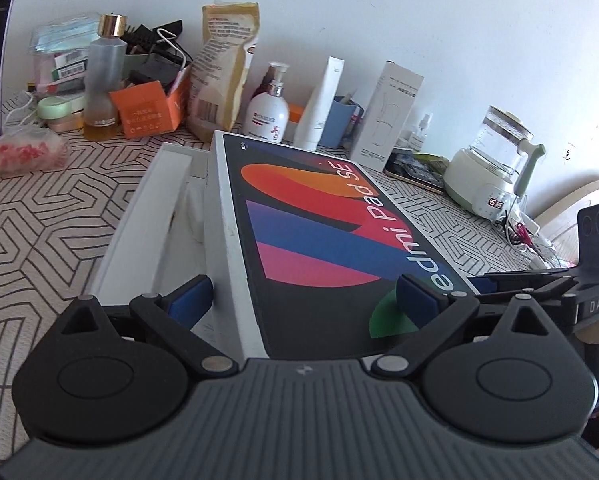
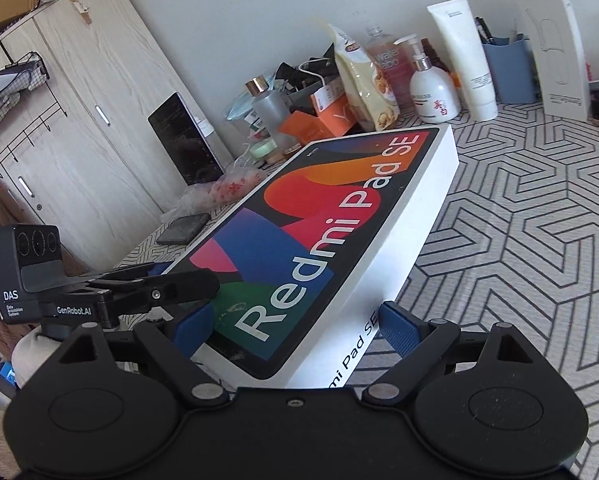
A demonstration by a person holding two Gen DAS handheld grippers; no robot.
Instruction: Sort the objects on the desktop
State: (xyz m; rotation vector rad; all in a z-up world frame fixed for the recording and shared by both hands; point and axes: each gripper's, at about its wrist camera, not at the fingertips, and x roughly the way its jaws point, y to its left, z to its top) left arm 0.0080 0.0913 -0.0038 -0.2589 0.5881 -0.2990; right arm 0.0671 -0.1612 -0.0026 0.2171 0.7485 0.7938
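Observation:
A white Redmi Pad SE box lid (image 1: 319, 236) with a colourful top lies tilted over the open white box base (image 1: 147, 224) on the patterned table. My left gripper (image 1: 303, 304) straddles the lid's near end, one blue pad on its left side, the other on its printed top; jaws wide, grip unclear. My right gripper (image 2: 295, 330) straddles the lid's (image 2: 331, 232) near corner, its blue pads on either side. The left gripper shows in the right wrist view (image 2: 139, 288) at the lid's left edge.
Along the back wall stand an amber bottle (image 1: 103, 80), an orange box (image 1: 147, 108), a snack bag (image 1: 223, 68), a white pump bottle (image 1: 269, 108), a tube (image 1: 323, 104), a tall white carton (image 1: 387, 116) and a kettle (image 1: 495, 164). A wooden cabinet (image 2: 79, 120) stands left.

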